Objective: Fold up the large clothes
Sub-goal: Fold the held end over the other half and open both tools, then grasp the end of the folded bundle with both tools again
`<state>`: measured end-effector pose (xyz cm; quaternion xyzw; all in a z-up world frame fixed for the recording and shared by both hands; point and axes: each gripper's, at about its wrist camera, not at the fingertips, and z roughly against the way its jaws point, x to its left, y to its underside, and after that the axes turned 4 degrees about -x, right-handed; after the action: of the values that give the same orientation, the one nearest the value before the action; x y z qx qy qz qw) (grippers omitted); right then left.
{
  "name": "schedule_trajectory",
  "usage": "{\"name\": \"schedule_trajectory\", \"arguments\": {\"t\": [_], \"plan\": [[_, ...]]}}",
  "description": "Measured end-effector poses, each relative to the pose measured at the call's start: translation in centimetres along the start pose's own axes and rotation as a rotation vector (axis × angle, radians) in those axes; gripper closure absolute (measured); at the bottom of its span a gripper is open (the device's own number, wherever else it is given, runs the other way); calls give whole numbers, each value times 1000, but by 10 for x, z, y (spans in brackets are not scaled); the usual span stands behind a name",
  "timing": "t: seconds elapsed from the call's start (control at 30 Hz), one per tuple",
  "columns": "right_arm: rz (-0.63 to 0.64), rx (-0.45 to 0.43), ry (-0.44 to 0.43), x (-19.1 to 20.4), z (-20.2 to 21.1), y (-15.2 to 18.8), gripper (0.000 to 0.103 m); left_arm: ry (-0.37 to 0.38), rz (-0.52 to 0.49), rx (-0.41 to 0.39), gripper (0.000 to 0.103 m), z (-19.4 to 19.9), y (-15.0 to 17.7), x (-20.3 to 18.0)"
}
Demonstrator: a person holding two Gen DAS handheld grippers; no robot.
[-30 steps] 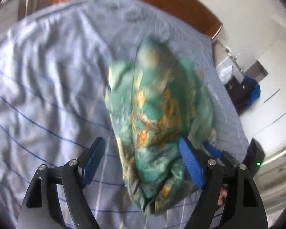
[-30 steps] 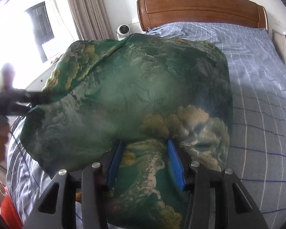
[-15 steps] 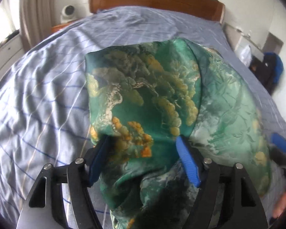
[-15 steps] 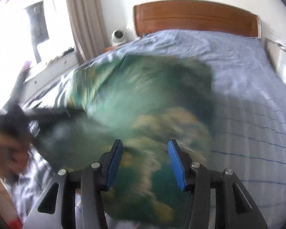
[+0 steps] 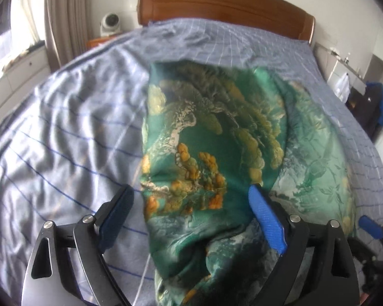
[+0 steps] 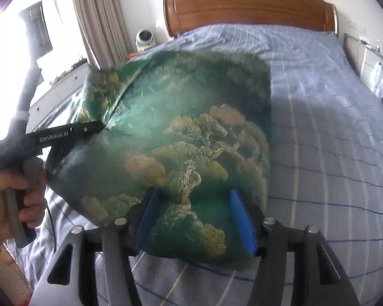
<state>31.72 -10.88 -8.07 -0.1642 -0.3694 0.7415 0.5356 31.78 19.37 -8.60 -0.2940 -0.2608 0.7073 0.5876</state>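
Up close, the left wrist view shows the left gripper (image 5: 191, 211) spread wide, with the green printed garment (image 5: 217, 137) bunched between its pads over the blue checked bed (image 5: 63, 127); whether it pinches cloth I cannot tell. From the right wrist view, the right gripper (image 6: 195, 216) likewise straddles the near hem at medium width, grip unclear. Best lower both edges level and together, so the fold lands flat.

daylight from window (image 6: 10, 58), blown out; fisheye edges bend; green cloth (image 6: 181, 140) motion-blurred
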Motion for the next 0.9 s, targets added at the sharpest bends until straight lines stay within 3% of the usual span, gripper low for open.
{"name": "schedule_trajectory", "arguments": {"t": [0.27,0.53,0.63,0.77,0.9], "plan": [[24,-92,27,8,47,3,15,2,-66,-47,11,44,-9,-22],[29,-115,37,7,71,15,12,0,-127,-62,6,67,-6,-27],[14,-93,30,-5,72,22,12,80,-114,-22,6,68,-8,-17],[-76,-47,-15,-41,68,26,12,241,57,79,6,50,-22,21],[-271,-28,-118,-93,50,6,8,381,201,230,6,2,-32,49]]}}
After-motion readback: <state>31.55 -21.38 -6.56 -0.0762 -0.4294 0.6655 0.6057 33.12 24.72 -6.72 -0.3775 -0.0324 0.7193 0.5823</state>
